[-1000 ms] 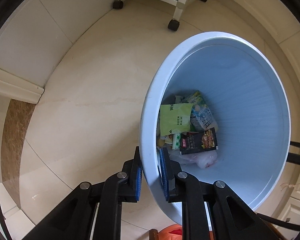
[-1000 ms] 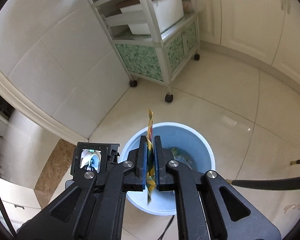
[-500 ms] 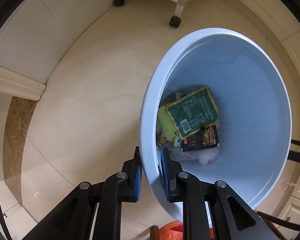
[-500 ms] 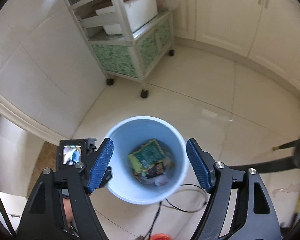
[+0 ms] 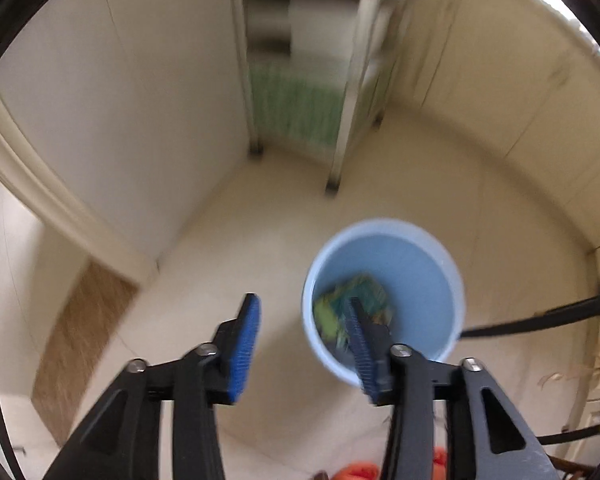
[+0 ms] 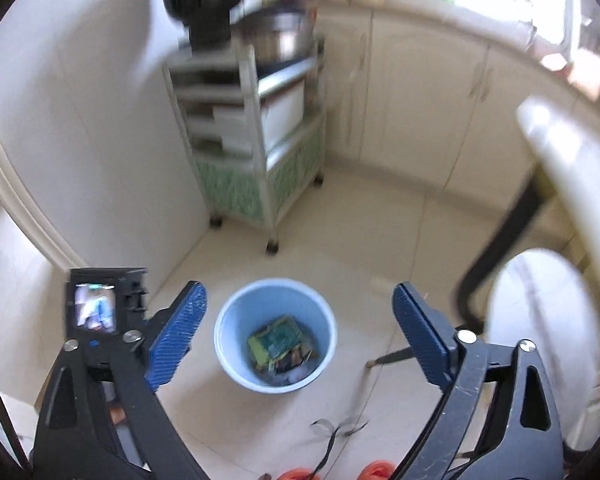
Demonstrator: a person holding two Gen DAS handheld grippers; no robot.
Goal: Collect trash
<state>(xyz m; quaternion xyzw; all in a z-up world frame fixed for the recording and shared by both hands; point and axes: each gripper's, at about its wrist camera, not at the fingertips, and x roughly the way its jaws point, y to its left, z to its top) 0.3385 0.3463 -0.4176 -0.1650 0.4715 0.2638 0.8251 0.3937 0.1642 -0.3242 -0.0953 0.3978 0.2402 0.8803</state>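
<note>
A light blue bin (image 5: 454,280) (image 6: 225,340) stands on the tiled floor well below both grippers. Inside lie several wrappers, with a green packet (image 5: 366,290) (image 6: 279,334) on top. My left gripper (image 5: 302,300) hangs above the bin's left rim with its jaws opening and nothing between its blue pads (image 5: 244,344). My right gripper (image 6: 298,288) hovers high over the bin, jaws spreading wide and empty. The left gripper's body with its small screen (image 6: 96,308) shows at the left of the right wrist view.
A wheeled shelf cart (image 6: 260,152) with green panels stands against the wall behind the bin, beside cream cabinets (image 6: 420,100). A black leg (image 6: 496,248) and a white round object (image 6: 540,340) are at the right. A cable (image 6: 340,428) lies on the floor.
The right gripper opened and dropped the green packet into the bin. The left gripper let go of the bin's rim. Both rose well above the bin.
</note>
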